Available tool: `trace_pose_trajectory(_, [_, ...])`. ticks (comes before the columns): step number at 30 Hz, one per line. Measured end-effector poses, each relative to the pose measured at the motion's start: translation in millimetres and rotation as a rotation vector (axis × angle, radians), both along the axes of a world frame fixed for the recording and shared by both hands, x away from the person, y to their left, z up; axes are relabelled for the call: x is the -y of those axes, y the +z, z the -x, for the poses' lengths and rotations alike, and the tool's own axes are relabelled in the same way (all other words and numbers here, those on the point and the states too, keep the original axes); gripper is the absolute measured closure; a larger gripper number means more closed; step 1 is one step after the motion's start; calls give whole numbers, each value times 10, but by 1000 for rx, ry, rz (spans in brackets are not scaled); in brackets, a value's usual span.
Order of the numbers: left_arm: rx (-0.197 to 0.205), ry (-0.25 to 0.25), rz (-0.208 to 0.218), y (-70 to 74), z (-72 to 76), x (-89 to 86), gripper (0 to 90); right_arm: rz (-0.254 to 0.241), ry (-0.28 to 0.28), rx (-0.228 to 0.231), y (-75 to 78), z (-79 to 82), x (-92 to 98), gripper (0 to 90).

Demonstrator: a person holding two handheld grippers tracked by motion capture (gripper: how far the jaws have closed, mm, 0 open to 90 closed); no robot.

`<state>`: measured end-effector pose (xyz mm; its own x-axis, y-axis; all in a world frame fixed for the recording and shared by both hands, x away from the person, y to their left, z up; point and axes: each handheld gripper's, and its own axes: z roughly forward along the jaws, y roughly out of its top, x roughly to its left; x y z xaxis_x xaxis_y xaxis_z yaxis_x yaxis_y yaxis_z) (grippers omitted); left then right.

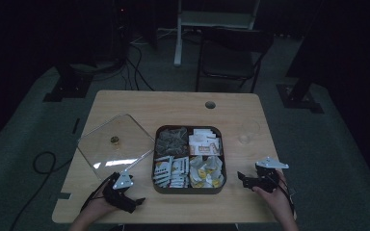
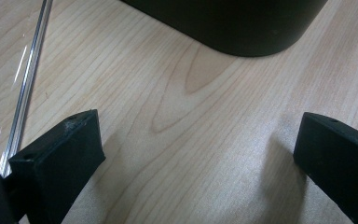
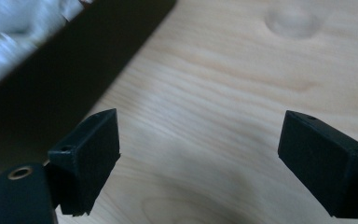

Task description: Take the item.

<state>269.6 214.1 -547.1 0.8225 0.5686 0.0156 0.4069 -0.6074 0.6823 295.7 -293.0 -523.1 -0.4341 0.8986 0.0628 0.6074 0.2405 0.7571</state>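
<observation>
1. Down at the near left edge of the table [image 1: 125, 103], the person's left hand [image 1: 99, 202] holds the left gripper [image 1: 130, 201] low over the wood, tips aimed right toward the tray; its jaws stand spread wide with bare tabletop between them.
2. Just beyond that gripper lies the clear lid [image 1: 115, 144], flat on the table, its edge running past the left jaw in the left gripper view.
3. Centre: the dark tray [image 1: 189, 188], four compartments filled with packets, sits uncovered.
4. Near right, the right hand [image 1: 277, 199] holds the right gripper [image 1: 243, 179] pointing left at the tray's side, apart from it, jaws wide and gripping nothing.
</observation>
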Motion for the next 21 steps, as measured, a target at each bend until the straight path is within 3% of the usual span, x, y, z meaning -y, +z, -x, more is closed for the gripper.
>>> trace_pose_trajectory(12, [0, 0, 1, -1, 0, 0, 18, -30, 92, 75, 346, -71, -221, 133])
trace_pose_trajectory(21, [0, -5, 1, 0, -4, -1, 19, -33, 204, 98, 495, -158, -462, 145])
